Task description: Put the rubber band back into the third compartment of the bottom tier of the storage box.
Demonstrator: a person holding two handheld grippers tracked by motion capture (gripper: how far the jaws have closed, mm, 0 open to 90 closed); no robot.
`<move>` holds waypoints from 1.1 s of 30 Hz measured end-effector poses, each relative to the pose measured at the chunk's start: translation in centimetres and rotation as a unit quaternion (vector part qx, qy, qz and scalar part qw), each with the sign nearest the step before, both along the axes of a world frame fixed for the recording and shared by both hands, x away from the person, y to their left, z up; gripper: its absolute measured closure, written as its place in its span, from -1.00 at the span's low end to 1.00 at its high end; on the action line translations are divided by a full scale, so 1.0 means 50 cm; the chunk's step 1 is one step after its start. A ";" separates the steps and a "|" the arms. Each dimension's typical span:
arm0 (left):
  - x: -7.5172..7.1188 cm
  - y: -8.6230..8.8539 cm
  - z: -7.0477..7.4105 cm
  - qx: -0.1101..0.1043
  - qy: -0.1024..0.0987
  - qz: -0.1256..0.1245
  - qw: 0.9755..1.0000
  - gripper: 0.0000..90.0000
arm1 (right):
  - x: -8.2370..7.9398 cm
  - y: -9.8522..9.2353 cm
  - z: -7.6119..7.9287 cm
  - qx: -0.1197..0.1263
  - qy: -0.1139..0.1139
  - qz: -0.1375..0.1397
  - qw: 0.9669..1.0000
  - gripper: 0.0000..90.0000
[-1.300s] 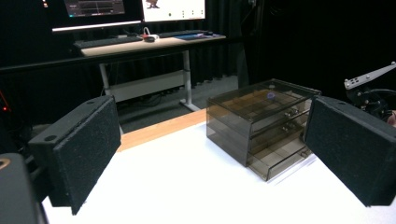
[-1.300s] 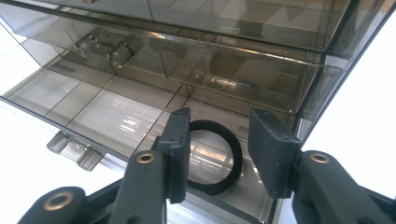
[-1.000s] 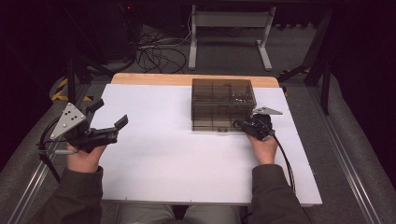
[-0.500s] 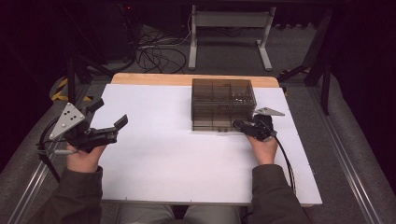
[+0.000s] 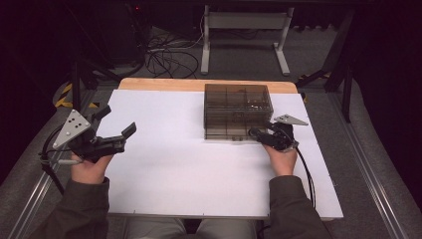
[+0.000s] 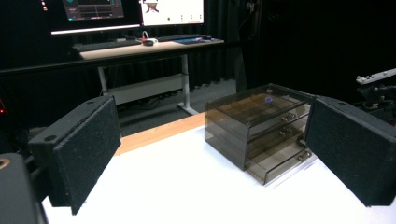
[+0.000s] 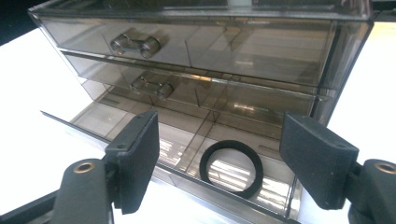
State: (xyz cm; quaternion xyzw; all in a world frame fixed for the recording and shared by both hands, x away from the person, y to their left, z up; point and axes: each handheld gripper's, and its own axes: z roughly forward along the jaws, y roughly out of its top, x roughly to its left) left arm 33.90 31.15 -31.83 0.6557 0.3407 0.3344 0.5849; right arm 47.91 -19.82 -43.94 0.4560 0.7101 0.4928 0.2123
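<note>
A smoky clear drawer box [image 5: 238, 109] with three drawers stands at the table's back right. Its bottom drawer [image 7: 107, 116] is pulled out. A black ring [image 7: 204, 169] lies flat in a front compartment of that drawer. My right gripper [image 7: 218, 126] hovers open at the drawer's front, just above the ring, and touches nothing. Its jaws have just been opening, with nothing pinched between them. The high view has this gripper [image 5: 256, 133] at the box's front right corner. My left gripper [image 5: 116, 121] is held open and empty near the table's left edge, pointing toward the box [image 6: 252, 126].
The white table top [image 5: 189, 164] is bare between the two hands. A wooden strip [image 5: 164, 83] runs along the far edge. Behind it are cables [image 5: 164, 57] and a desk frame [image 5: 244, 30] on the floor. Dark rails run along both sides.
The right gripper has edged very slightly at the drawer's front. The left hand and the box have not moved.
</note>
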 end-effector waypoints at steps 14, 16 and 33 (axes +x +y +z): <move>-0.001 0.001 0.002 -0.003 0.000 -0.001 1.000 -0.90 | -0.025 0.005 0.018 0.007 -0.020 0.015 1.000 -0.63; -0.001 0.001 0.003 0.000 0.002 0.000 1.000 -0.90 | -0.028 0.005 0.019 0.008 -0.022 0.015 1.000 -0.65; 0.000 -0.004 0.002 0.004 0.007 -0.005 1.000 -0.90 | -0.057 0.001 0.044 0.025 -0.040 0.033 0.998 -0.84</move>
